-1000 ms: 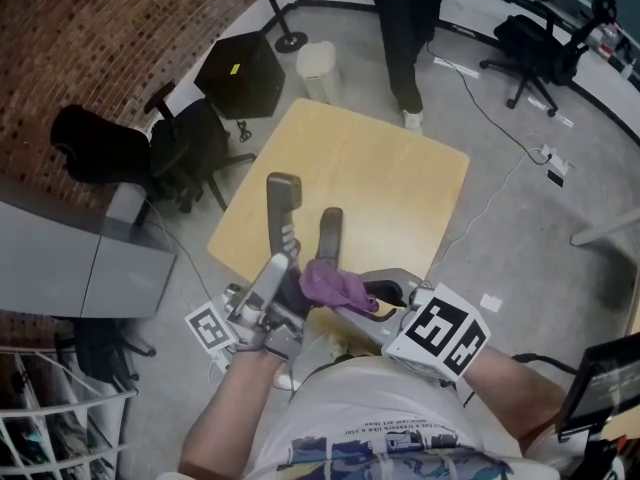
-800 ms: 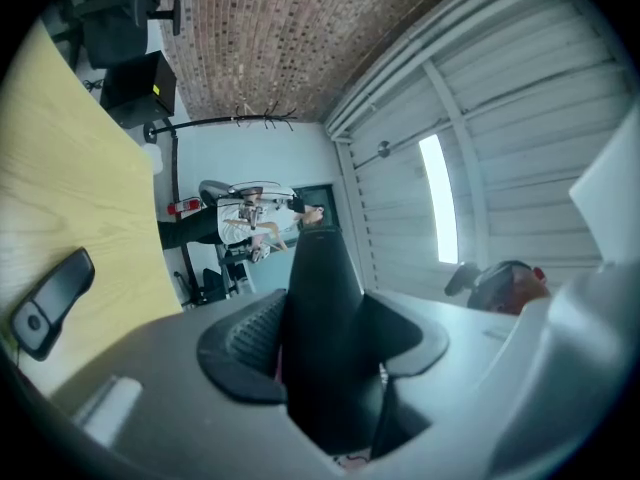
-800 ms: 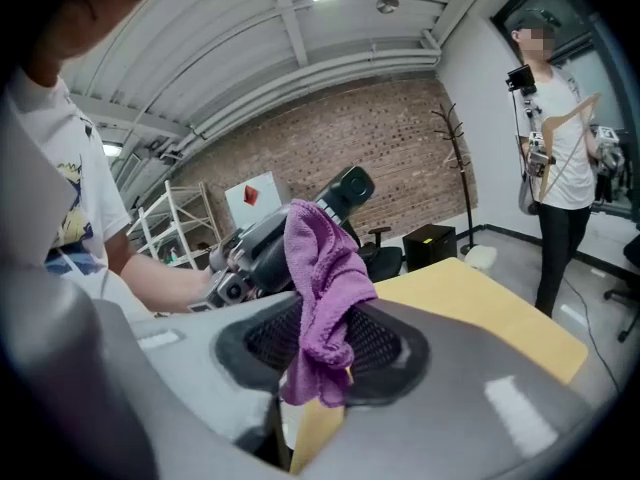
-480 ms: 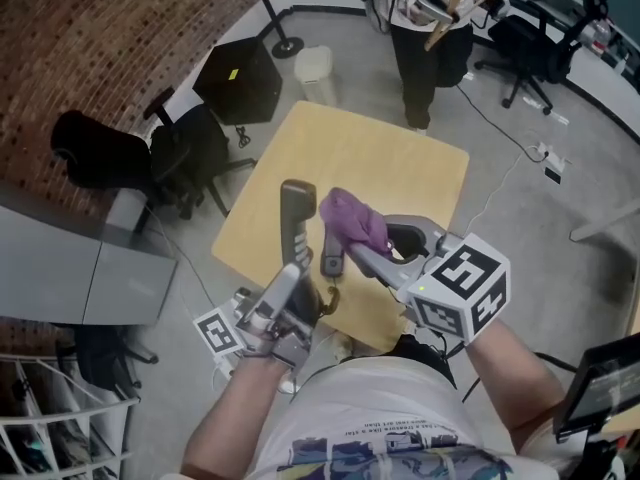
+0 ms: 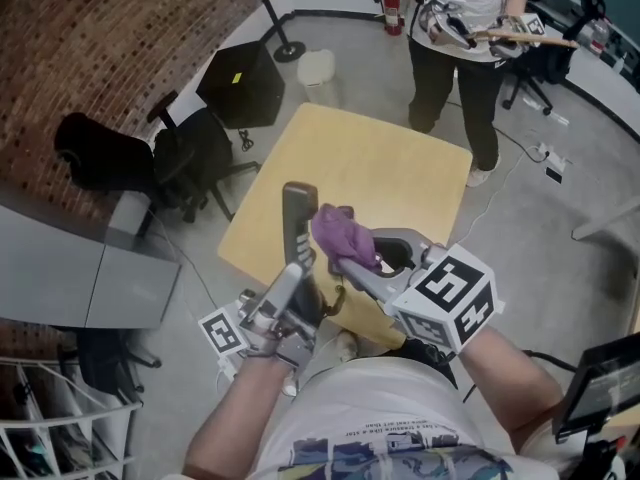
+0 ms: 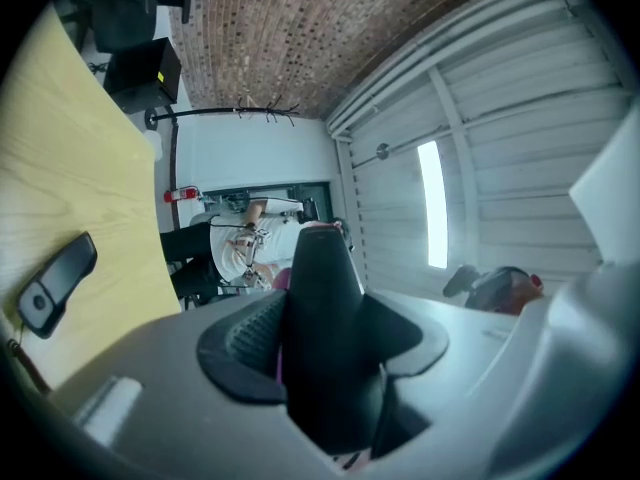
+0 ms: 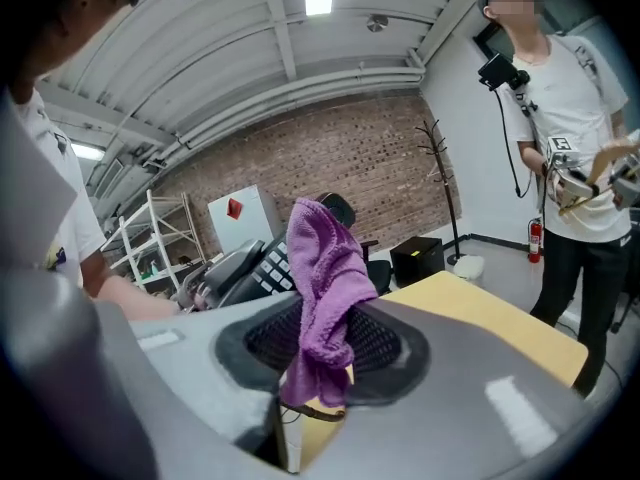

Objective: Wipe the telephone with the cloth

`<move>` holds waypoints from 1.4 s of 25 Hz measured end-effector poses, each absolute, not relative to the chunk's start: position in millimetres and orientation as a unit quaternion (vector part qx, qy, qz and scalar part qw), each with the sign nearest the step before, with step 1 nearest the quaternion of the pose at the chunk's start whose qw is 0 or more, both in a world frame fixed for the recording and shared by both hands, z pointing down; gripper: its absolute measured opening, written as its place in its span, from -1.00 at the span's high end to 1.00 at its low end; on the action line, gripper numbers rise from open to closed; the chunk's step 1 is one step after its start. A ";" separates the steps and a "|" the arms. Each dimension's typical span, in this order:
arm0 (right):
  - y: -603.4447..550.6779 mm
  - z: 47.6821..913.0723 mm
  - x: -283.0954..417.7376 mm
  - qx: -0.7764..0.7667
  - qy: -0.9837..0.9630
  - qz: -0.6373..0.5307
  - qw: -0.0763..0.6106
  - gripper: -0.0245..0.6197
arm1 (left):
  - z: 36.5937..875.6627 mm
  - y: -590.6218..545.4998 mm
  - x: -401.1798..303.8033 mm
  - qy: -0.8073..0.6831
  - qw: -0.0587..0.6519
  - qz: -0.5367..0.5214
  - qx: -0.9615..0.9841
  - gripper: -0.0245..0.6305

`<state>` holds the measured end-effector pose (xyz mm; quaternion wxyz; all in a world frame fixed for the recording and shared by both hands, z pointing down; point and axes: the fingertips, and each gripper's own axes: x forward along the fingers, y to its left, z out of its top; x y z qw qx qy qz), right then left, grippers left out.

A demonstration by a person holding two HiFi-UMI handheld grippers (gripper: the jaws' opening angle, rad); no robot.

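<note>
Head view: cloth [image 5: 343, 232] in right gripper [image 5: 338, 259]

The cloth [image 5: 341, 233] has been carried by the right gripper [image 5: 347, 255] from the telephone's [image 5: 297, 208] lower end up beside its top. In the background, a person [image 5: 468, 38] has stepped rightward, nearer the table [image 5: 400, 168].

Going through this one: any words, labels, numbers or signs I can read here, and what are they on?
No text is legible in any view.
Telephone keypad: key markings too small to read.
Shirt of the person wearing the camera: print blurred, unreadable.
Black box: yellow label, too small to read.
White cabinet: red sign, no wording can be made out.
Marker cubes: black-and-white square patterns, no letters.
</note>
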<state>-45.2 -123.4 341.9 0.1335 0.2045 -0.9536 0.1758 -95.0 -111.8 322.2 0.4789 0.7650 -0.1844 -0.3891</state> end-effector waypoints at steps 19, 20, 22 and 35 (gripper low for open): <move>-67.6 356.0 -59.1 0.155 -0.957 0.168 0.180 0.58 | 313.1 -123.6 -107.2 -0.157 0.484 -0.409 0.758 0.16; -57.7 357.3 -63.5 0.152 -0.957 0.168 0.182 0.58 | 310.8 -119.2 -112.0 -0.153 0.483 -0.411 0.758 0.16; -39.7 360.3 -72.5 0.148 -0.956 0.170 0.186 0.58 | 308.1 -109.6 -122.4 -0.146 0.483 -0.412 0.759 0.16; -80.9 341.1 -46.1 0.237 -0.945 0.156 0.164 0.58 | 316.9 -100.0 -116.6 -0.117 0.499 -0.411 0.754 0.16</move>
